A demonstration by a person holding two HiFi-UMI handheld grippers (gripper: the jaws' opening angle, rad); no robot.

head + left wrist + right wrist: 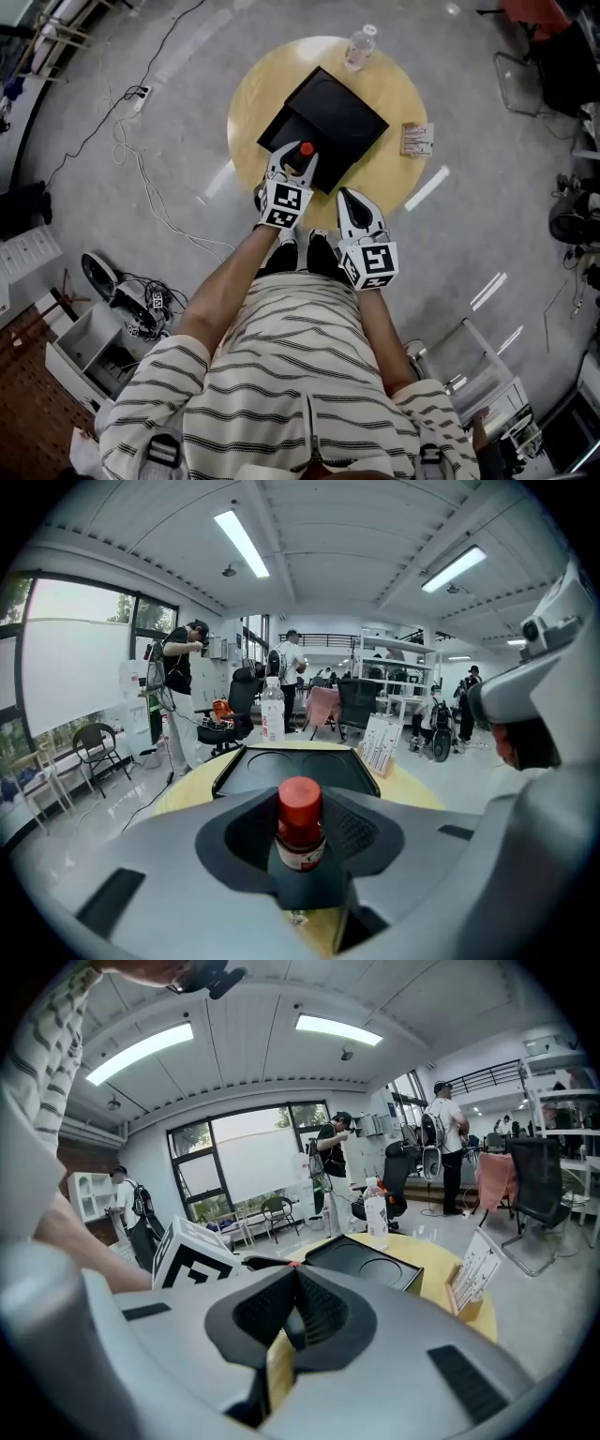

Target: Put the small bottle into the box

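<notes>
The small bottle (pixel 306 149), clear with a red cap, stands upright between the jaws of my left gripper (pixel 300 157), which is shut on it at the near edge of the black box (pixel 337 112). In the left gripper view the bottle (pixel 300 824) fills the middle, with the box (pixel 291 766) just beyond it, showing two round hollows. My right gripper (pixel 344 195) hovers to the right, at the table's near rim. Its jaws meet with nothing between them in the right gripper view (pixel 298 1283).
The box lies on a round yellow table (pixel 403 89). A water bottle (pixel 360 45) stands at the table's far edge and a card stand (pixel 418 139) at its right. Cables (pixel 141 159) and a power strip lie on the floor to the left.
</notes>
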